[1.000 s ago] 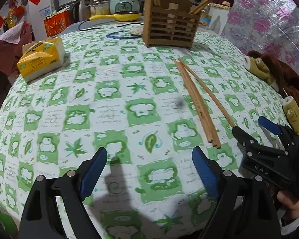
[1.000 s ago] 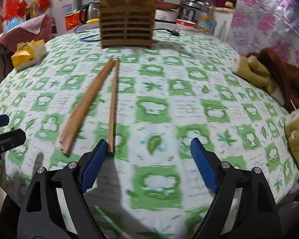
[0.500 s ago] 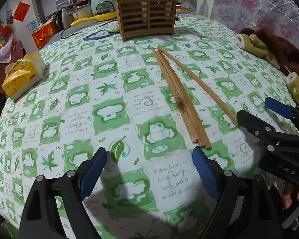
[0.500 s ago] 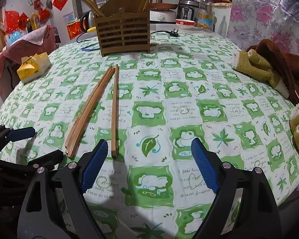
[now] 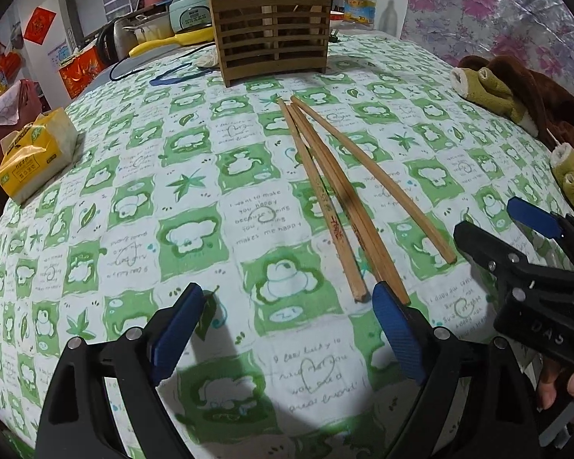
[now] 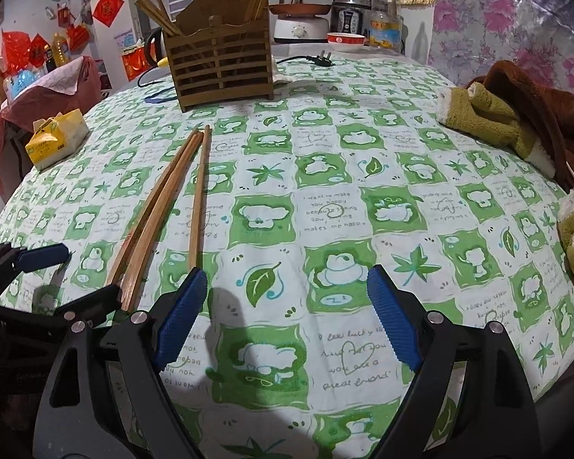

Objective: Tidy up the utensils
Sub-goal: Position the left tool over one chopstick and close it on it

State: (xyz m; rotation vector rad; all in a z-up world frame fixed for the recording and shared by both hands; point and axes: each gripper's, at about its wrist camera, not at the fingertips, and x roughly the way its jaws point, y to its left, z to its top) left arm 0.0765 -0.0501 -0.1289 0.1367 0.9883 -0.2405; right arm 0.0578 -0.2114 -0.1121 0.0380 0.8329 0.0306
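Note:
Three wooden chopsticks [image 5: 336, 195] lie loose on the green-and-white tablecloth, pointing toward a slatted wooden utensil holder [image 5: 271, 34] at the far side; the holder has several chopsticks standing in it. The chopsticks [image 6: 172, 199] and the holder [image 6: 220, 65] also show in the right wrist view. My left gripper [image 5: 287, 329] is open and empty, its right finger just at the near ends of the chopsticks. My right gripper [image 6: 283, 321] is open and empty, to the right of the chopsticks' near ends.
A yellow tissue pack [image 5: 34, 157] sits at the table's left edge. Brown and olive plush clothing [image 6: 516, 122] lies at the right edge. Kettles, a rice cooker, a bottle and a power cord stand behind the holder.
Both grippers have moved forward and closer to the chopsticks and holder. The left gripper shifted right so the chopsticks' near ends now sit by its right finger. Both stay open.

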